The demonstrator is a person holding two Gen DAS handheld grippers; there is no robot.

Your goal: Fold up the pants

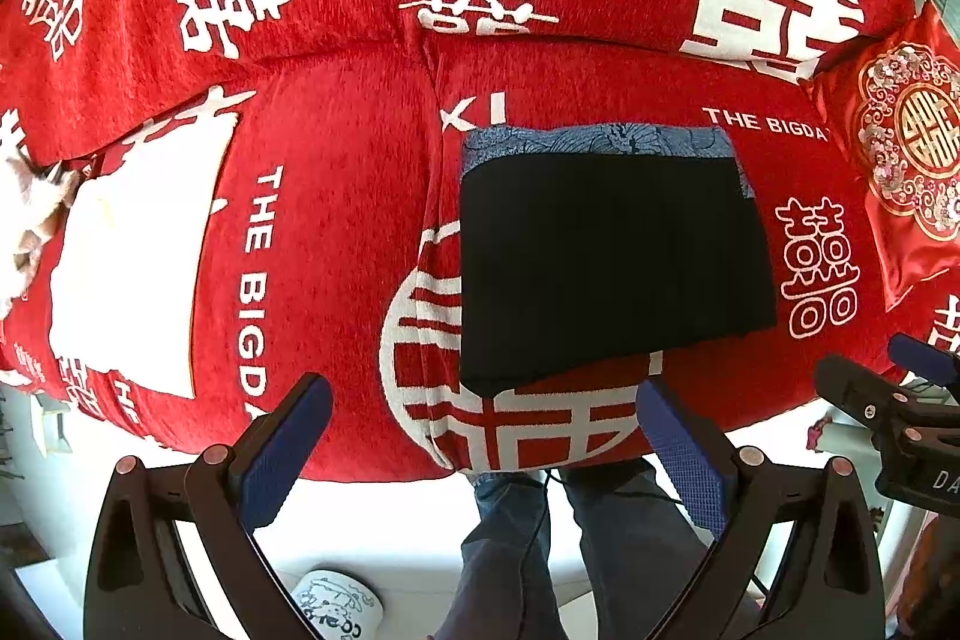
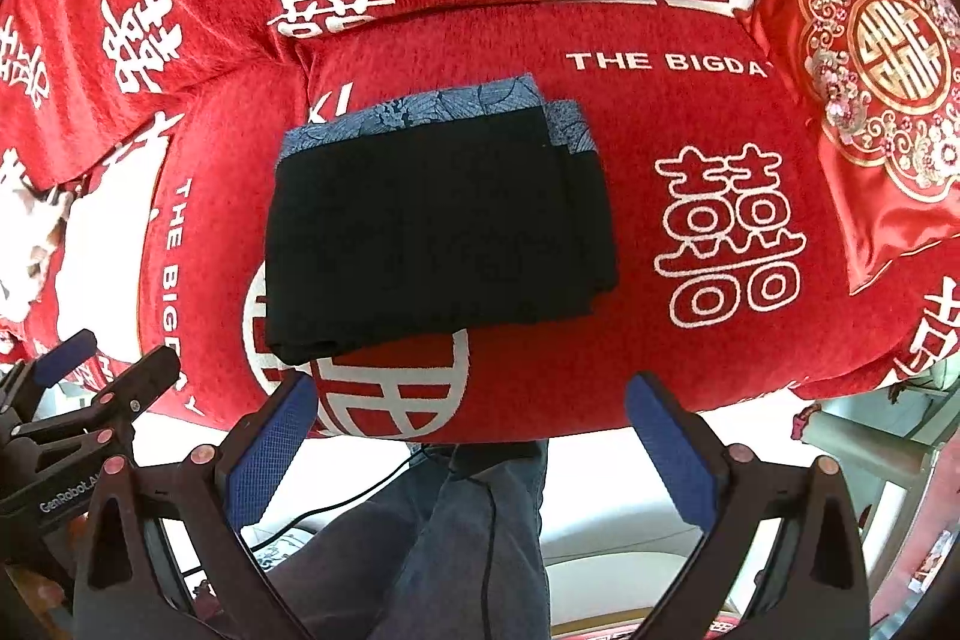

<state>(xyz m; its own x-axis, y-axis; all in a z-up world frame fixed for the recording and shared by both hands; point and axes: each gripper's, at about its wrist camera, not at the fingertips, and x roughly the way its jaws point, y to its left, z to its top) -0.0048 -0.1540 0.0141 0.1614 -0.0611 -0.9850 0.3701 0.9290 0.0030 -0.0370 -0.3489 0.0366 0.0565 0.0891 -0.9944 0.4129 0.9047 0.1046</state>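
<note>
Two tongs hang off the front edge of the sofa (image 1: 336, 196), both splayed wide and holding nothing. The left tongs (image 1: 486, 436) point forward at the seat, blue pads (image 1: 282, 454) apart on either side of the cushion's front edge; they also show at the lower left of the right wrist view (image 2: 102, 388). The right tongs (image 2: 468, 436) sit level with them, just beside, aimed the same way. The pants (image 2: 438, 226) lie folded into a compact black rectangle on the right seat cushion, near its front edge, a blue patterned waistband (image 2: 420, 112) showing along the far side. A red embroidered pillow (image 2: 876, 100) leans at the sofa's right end, well apart from the pants.
</note>
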